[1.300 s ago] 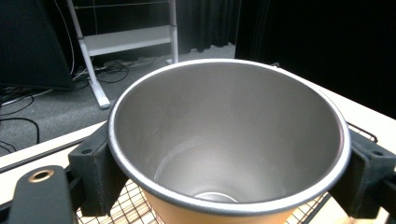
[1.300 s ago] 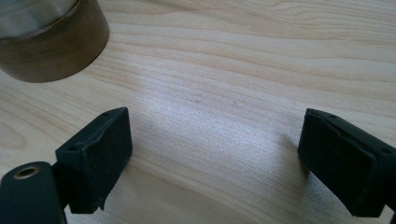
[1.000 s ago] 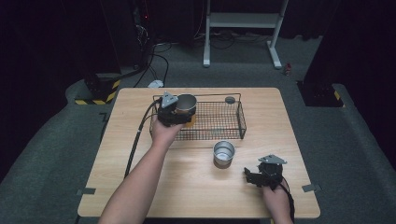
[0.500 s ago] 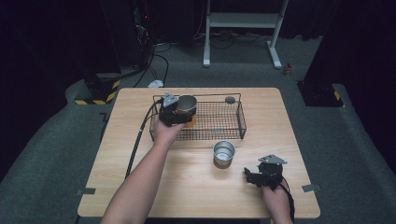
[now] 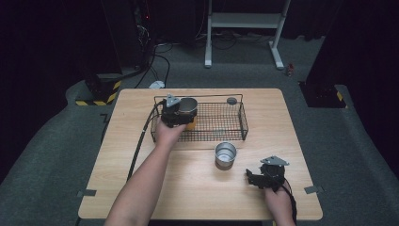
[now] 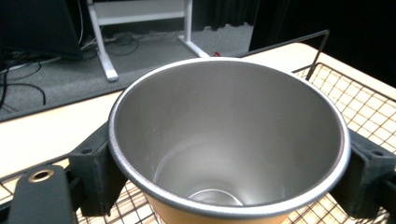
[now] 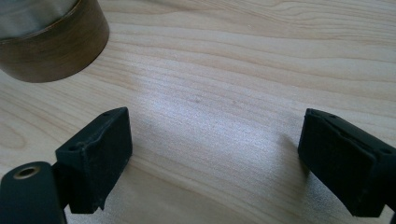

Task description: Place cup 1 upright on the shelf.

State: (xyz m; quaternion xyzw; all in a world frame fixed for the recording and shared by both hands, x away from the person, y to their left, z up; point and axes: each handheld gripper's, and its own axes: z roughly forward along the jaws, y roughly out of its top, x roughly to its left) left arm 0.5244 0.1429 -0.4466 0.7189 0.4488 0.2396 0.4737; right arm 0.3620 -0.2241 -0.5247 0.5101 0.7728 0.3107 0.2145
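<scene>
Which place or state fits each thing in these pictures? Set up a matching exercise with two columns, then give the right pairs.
Things:
1. orange cup
2. silver cup
3. right hand-held gripper
4. wire basket

Places or states:
A. open, with nothing between its jaws
B. at the far side of the table, behind the silver cup
C. clamped between the jaws of the left hand-held gripper
D. standing upright on bare wood, outside the basket

Pairs: 1-C, 2-D, 3-A, 4-B
</scene>
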